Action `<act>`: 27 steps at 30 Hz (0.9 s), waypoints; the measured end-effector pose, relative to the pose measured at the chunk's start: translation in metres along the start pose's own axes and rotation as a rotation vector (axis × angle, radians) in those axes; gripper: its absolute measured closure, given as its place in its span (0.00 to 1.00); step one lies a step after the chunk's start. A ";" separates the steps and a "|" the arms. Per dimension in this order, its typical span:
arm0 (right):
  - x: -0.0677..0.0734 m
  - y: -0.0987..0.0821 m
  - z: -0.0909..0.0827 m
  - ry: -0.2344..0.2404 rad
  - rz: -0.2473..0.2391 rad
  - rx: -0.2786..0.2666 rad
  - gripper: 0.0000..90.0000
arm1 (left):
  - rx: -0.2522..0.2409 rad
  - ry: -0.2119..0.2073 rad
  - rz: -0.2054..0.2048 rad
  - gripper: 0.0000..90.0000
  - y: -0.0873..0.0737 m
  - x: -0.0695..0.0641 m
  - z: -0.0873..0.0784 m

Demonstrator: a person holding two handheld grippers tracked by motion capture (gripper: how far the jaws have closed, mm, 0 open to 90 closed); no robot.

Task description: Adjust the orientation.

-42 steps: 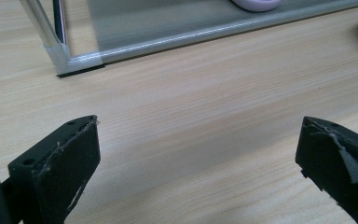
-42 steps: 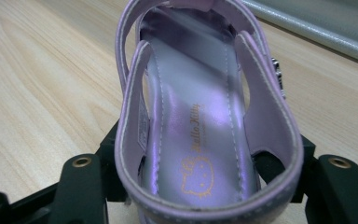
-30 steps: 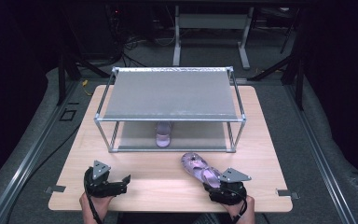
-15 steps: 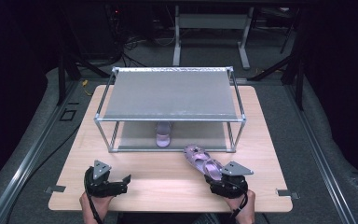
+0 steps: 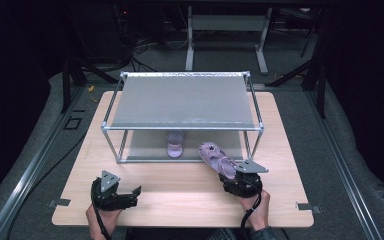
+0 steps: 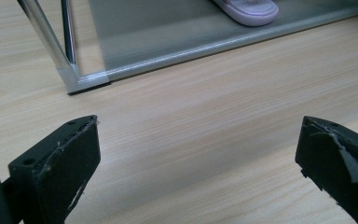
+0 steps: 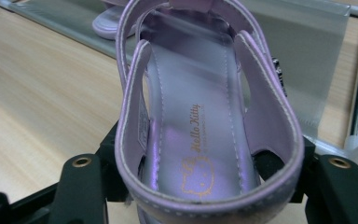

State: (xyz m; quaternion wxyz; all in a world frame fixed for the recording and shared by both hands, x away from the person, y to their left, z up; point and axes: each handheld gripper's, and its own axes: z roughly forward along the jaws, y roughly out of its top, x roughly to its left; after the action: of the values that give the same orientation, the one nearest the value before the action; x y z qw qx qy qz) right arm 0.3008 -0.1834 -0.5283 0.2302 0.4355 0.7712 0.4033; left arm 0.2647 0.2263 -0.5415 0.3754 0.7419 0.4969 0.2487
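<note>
- A person's right gripper (image 5: 234,176) clamps the heel end of a purple child's sandal (image 5: 216,157), its jaws closed in on both sides of the heel; in the right gripper view the sandal (image 7: 200,126) points away from the camera toward the rack.
- The sandal sits at about 5 o'clock of the metal shoe rack (image 5: 182,80), its toe aimed toward 11 o'clock at the rack's open front, just short of the lower shelf (image 5: 140,145).
- The left gripper (image 5: 125,196) rests on the wooden table (image 5: 180,195) at about 7 o'clock of the rack, jaws spread wide with nothing between them; the left gripper view shows bare tabletop between its black jaws.
- The rack's lower shelf already holds the matching sandal (image 5: 175,144), near the middle, toe to the front; its upper shelf (image 5: 180,100) lies bare.
- Judged from this, the step is to slide the held sandal onto the lower shelf at 3 o'clock of its mate.
- To do that well, the toe should be kept low under the top frame bar, clear of the right front post (image 5: 260,142), and square with the parked sandal before release.
</note>
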 end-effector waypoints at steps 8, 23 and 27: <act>-0.001 0.009 0.018 -0.017 0.008 0.014 0.41 | 0.002 0.002 -0.008 0.00 -0.003 0.002 -0.001; -0.004 0.034 0.058 -0.036 0.036 0.048 0.41 | -0.005 0.002 -0.013 0.00 -0.006 0.003 -0.002; -0.003 0.040 0.068 -0.049 0.044 0.047 0.41 | -0.004 0.004 -0.015 0.00 -0.007 0.004 -0.002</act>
State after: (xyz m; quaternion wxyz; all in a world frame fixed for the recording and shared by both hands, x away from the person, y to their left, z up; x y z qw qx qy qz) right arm 0.3697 -0.1457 -0.5340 0.2298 0.4673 0.7648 0.3794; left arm 0.2609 0.2317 -0.5459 0.3779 0.7369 0.5024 0.2485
